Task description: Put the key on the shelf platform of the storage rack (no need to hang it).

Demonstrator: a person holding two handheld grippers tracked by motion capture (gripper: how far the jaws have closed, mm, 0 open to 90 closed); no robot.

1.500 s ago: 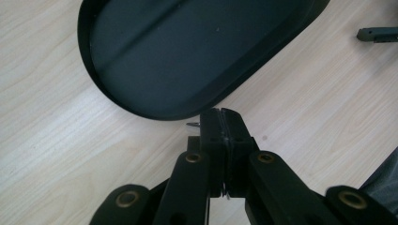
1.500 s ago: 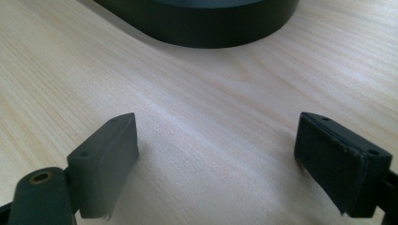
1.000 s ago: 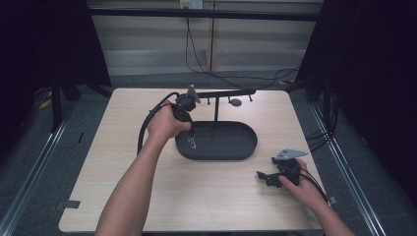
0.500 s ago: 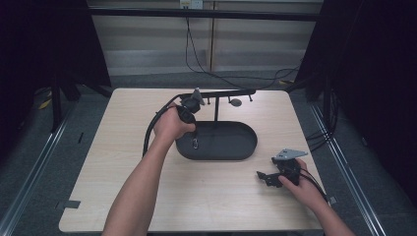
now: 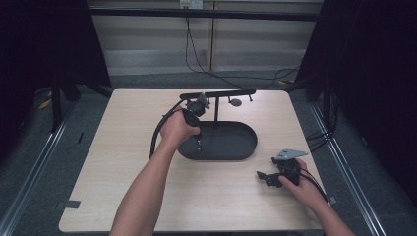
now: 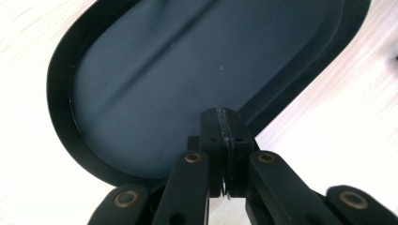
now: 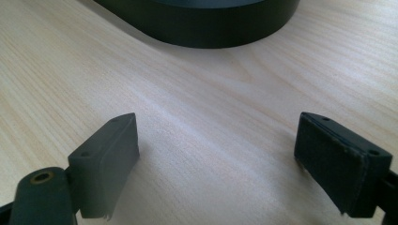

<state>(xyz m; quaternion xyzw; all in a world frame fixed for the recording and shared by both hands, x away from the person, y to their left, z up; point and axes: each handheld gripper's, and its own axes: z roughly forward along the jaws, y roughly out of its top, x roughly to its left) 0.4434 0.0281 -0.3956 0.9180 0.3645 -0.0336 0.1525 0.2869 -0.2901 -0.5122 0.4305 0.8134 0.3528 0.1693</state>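
A black oval tray (image 5: 236, 142) lies in the middle of the table, with a thin post and a horizontal bar (image 5: 221, 93) rising from its far side. My left gripper (image 5: 198, 144) hangs over the tray's left half, pointing down. In the left gripper view its jaws are pressed together above the tray floor (image 6: 187, 70), and I see nothing between them (image 6: 224, 154). My right gripper (image 5: 265, 178) rests low on the table, near the front right of the tray. It stands open (image 7: 216, 173) over bare wood, facing the tray's wall (image 7: 211, 26).
A small round piece (image 5: 236, 102) hangs off the bar near the post. A black cable (image 5: 160, 129) loops from the left gripper over the table's left side. Dark curtains and floor rails surround the wooden table (image 5: 123, 187).
My left hand and gripper have shifted a little to the right, over the tray's left half. The right gripper has stayed put.
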